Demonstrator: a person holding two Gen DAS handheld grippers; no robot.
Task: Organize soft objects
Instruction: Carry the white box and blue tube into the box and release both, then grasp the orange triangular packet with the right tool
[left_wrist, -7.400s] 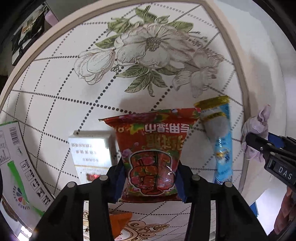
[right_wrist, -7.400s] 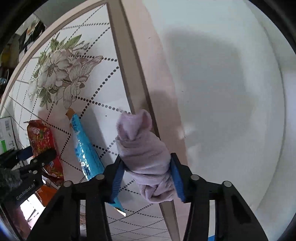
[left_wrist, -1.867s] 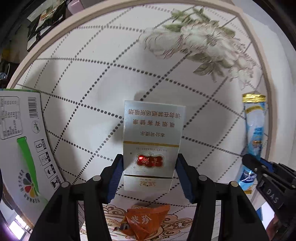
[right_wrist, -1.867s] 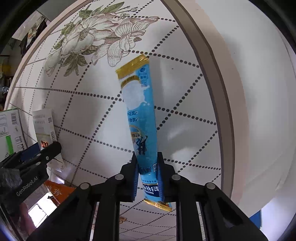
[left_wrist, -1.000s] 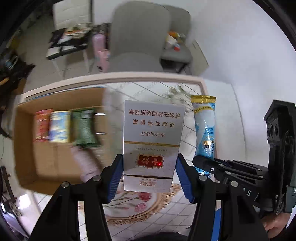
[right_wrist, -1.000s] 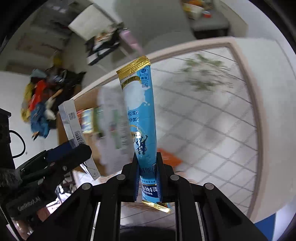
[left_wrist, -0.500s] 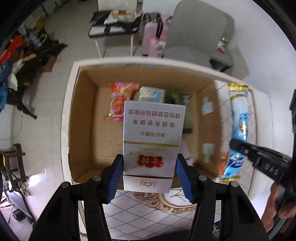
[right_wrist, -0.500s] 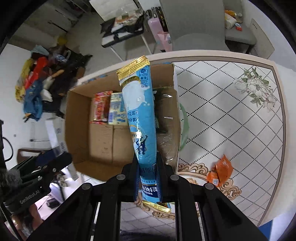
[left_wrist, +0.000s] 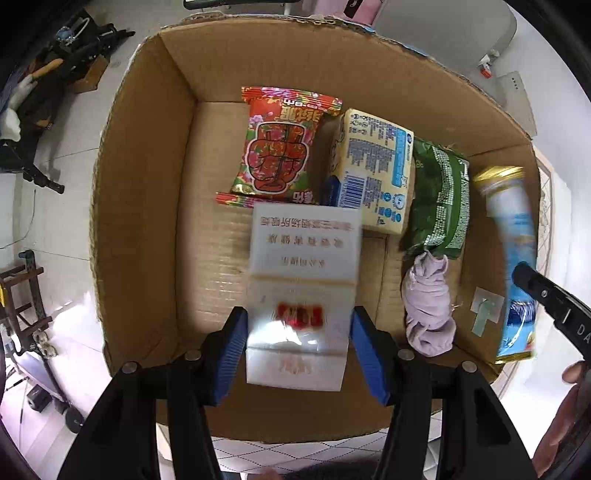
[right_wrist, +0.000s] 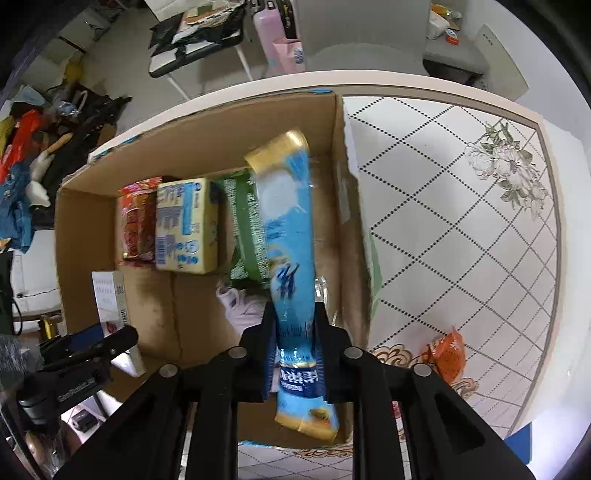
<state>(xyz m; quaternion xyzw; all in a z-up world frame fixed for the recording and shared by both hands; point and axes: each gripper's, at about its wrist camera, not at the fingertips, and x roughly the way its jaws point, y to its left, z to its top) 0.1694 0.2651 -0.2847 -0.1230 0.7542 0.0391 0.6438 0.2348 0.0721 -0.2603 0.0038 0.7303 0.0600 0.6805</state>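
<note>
Gripping blue stick pack (right_wrist: 288, 236) lengthwise, gold end forward, over cardboard box (right_wrist: 155, 147): right tongs (right_wrist: 295, 354).

Under my view lies a white counter (right_wrist: 461, 221) patterned with dotted diamond lines, a printed flower (right_wrist: 506, 166) near its far right corner and a beige rim around its edge. Beyond it stands a grey upholstered chair (right_wrist: 354, 33) with a pale pink bag (right_wrist: 282, 40) beside it. The pale tiled floor (right_wrist: 122, 79) to my left is strewn with a heap of dark clutter and coloured clothing (right_wrist: 26, 147). A white wall (left_wrist: 546, 55) rises on the right.
</note>
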